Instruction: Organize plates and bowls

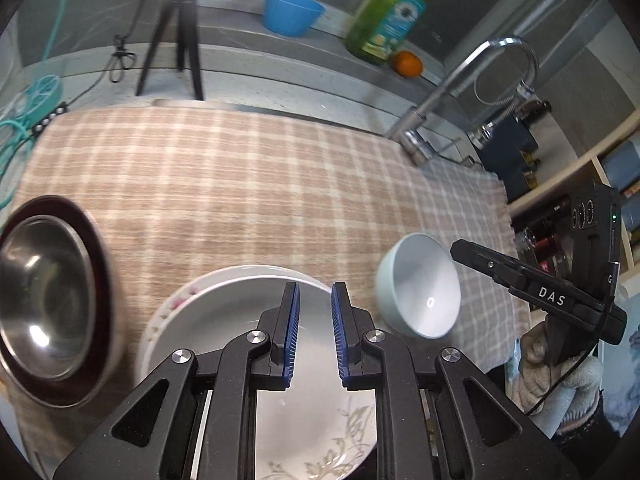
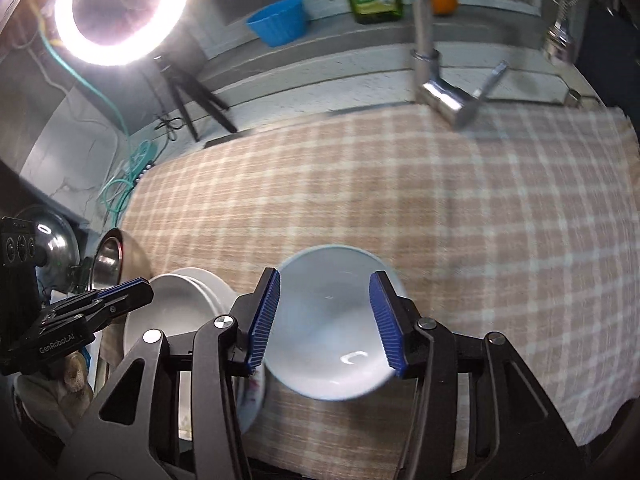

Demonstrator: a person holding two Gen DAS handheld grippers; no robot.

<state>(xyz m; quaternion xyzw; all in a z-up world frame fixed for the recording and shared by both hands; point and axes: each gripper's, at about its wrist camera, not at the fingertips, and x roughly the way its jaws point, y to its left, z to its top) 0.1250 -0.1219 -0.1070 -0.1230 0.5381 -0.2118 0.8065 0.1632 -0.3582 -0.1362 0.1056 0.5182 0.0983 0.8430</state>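
Observation:
A stack of white plates [image 1: 240, 312] lies on the checked cloth, the top one with a grey leaf pattern; it also shows in the right wrist view [image 2: 180, 300]. My left gripper [image 1: 315, 300] hangs open over the stack, holding nothing. A pale blue-white bowl [image 1: 424, 288] sits to the right of the plates. My right gripper [image 2: 324, 312] is open just above this bowl [image 2: 328, 328], its fingers straddling the bowl without a visible grip. A steel bowl with a dark rim [image 1: 48, 300] stands to the left of the plates and shows in the right wrist view [image 2: 116, 260].
A checked cloth [image 1: 240, 184] covers the counter. A chrome faucet [image 1: 448, 100] stands at the back right. On the back ledge are a blue tub [image 1: 292, 12], a green soap bottle [image 1: 388, 16], an orange [image 1: 406, 64] and a tripod [image 1: 180, 40] with a ring light [image 2: 120, 8].

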